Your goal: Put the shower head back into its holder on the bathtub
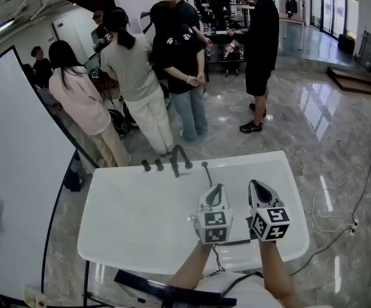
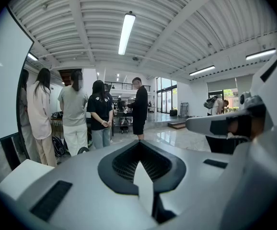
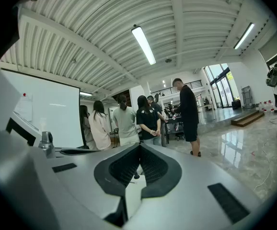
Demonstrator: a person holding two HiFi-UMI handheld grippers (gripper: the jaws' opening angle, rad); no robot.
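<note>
Two claws, left (image 1: pixel 215 187) & right (image 1: pixel 255 184), both clenched on nothing, hover over tub (image 1: pixel 131 218) toward its 5 o'clock. Thin stem (image 1: pixel 206 172) stands on rim at 12 o'clock, at tap's (image 1: pixel 180 158) 3 o'clock: shower head or holder, can't tell which. Nothing visible in tub. Tip: open a claw first, grip handle mid-length, seat upright.

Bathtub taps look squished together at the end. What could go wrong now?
The taps stand close together on the bathtub's far rim, so a gripper reaching there might knock one. The left gripper and right gripper are both shut and empty, so they could push a thing away instead of grasping it. People stand just past that rim and might get bumped.
</note>
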